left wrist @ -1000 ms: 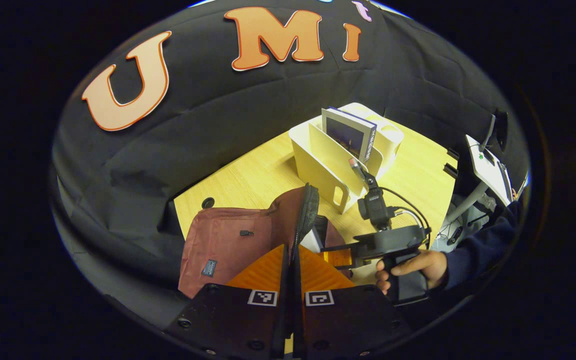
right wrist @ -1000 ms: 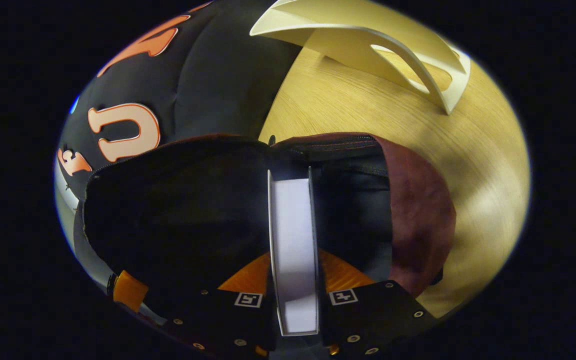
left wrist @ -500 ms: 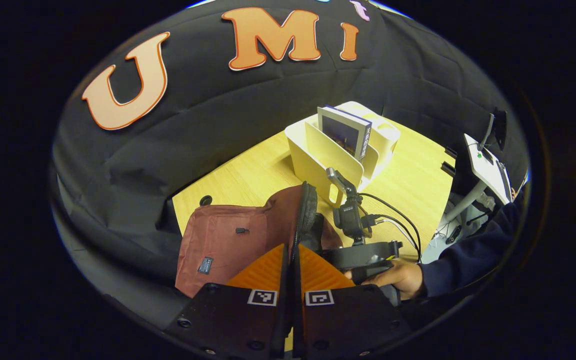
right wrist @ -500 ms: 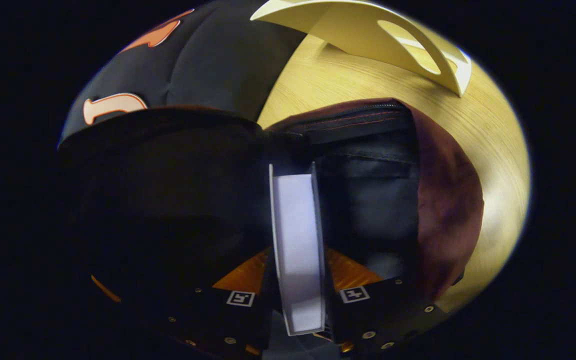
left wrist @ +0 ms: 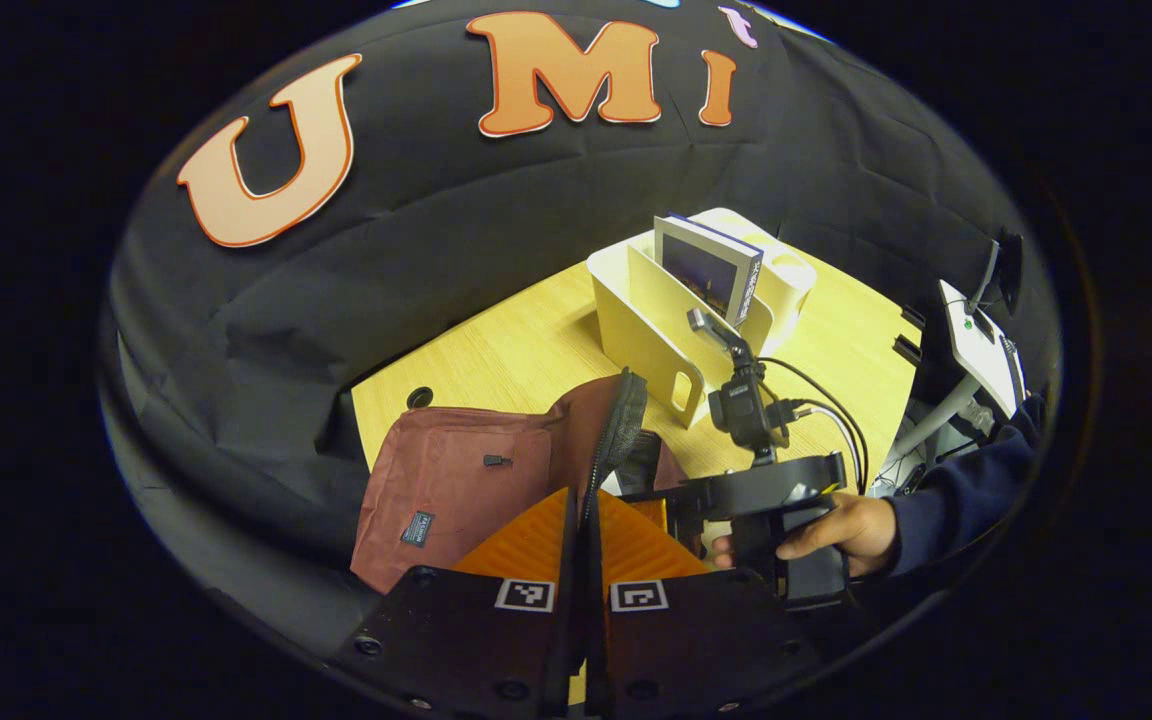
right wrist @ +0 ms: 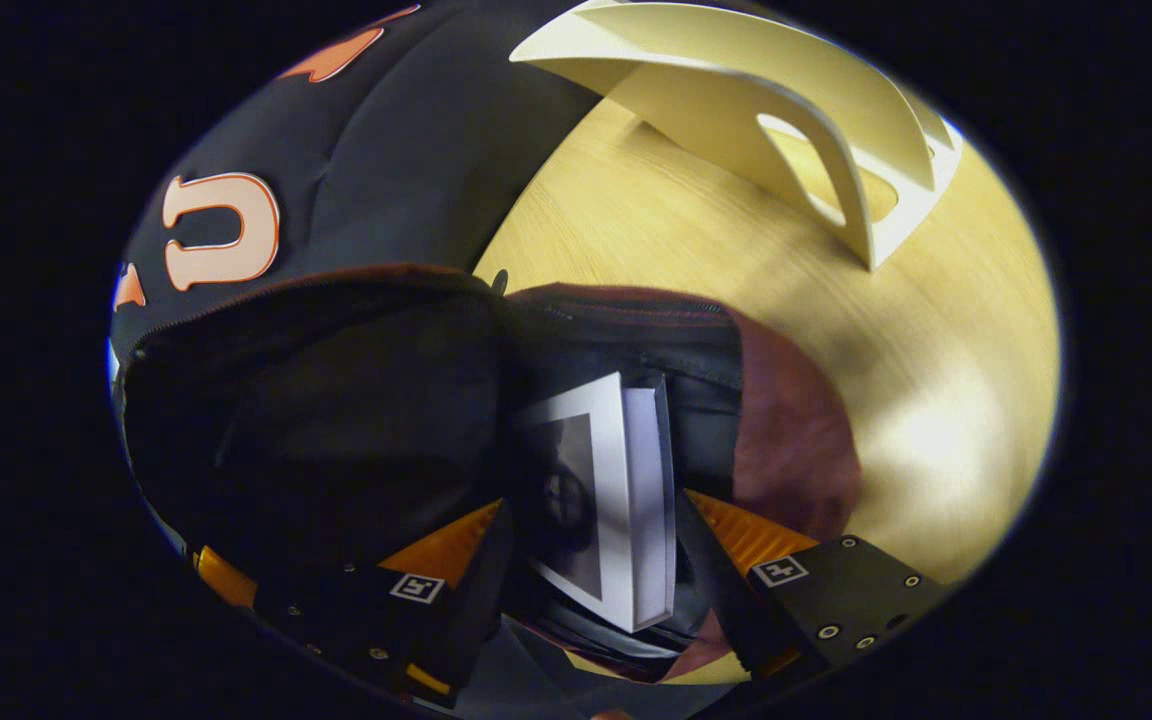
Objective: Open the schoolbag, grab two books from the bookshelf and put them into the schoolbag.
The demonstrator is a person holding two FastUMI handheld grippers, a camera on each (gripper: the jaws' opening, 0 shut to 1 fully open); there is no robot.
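Your left gripper (left wrist: 584, 520) is pinching the black edge of the bag's flap (left wrist: 616, 425), its fingers together on it and holding it up. The left gripper view is showing you the maroon bag (left wrist: 456, 480) lying on the table (left wrist: 516, 350), with the cream shelf (left wrist: 651, 335) standing just beyond it. One book (left wrist: 708, 268) is standing upright in the shelf. That view is also taking in your right hand (left wrist: 836, 530) on its handle beside the bag's mouth, and a white stand (left wrist: 971, 335) off the table's far side.

The right gripper view is giving you what the other cannot: the inside of the bag. Your right gripper (right wrist: 591, 520) is hanging over the opening with its fingers spread apart, and a book (right wrist: 606, 500) is lying loose between them, tilted, down in the dark lining. Neither finger is pressing on it. The open flap (right wrist: 316, 400) is looming dark on that view's left, the maroon rim (right wrist: 786, 430) curving on its right, and the shelf's end wall (right wrist: 796, 130) is rising near the top.
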